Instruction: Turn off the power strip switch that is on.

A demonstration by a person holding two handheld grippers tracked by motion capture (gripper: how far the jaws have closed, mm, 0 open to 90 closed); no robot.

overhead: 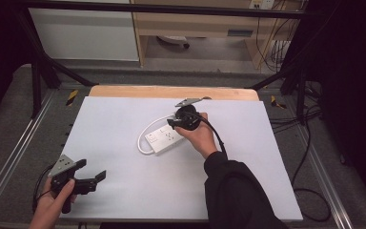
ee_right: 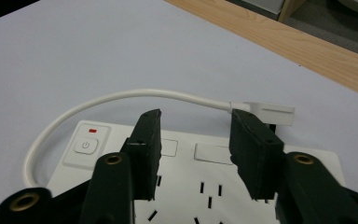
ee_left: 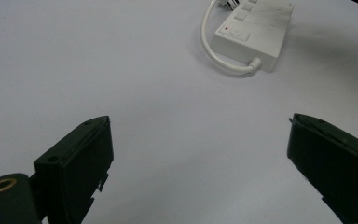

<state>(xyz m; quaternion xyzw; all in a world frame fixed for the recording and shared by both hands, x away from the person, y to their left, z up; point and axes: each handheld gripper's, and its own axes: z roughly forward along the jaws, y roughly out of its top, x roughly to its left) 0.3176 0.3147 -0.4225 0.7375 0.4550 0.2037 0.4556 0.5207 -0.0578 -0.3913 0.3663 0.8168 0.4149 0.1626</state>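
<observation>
A white power strip (overhead: 166,138) lies near the middle of the white table sheet (overhead: 124,186). Its white cable (overhead: 145,136) loops round from its left end. In the right gripper view the power strip (ee_right: 214,182) shows a power button with a red light (ee_right: 89,142), and the cable (ee_right: 121,97) ends in a flat white plug (ee_right: 272,113) at the strip's far edge. My right gripper (overhead: 170,124) (ee_right: 196,116) hovers just over the strip, open, with nothing between its fingers. My left gripper (overhead: 93,169) (ee_left: 200,120) stands wide open near the front left corner, pointing towards the strip (ee_left: 254,32).
A wooden table edge (overhead: 171,91) runs along the back of the sheet. Metal frame rails (overhead: 19,143) flank both sides. Black cables (overhead: 310,191) lie on the floor at the right. A cabinet (overhead: 195,28) stands behind.
</observation>
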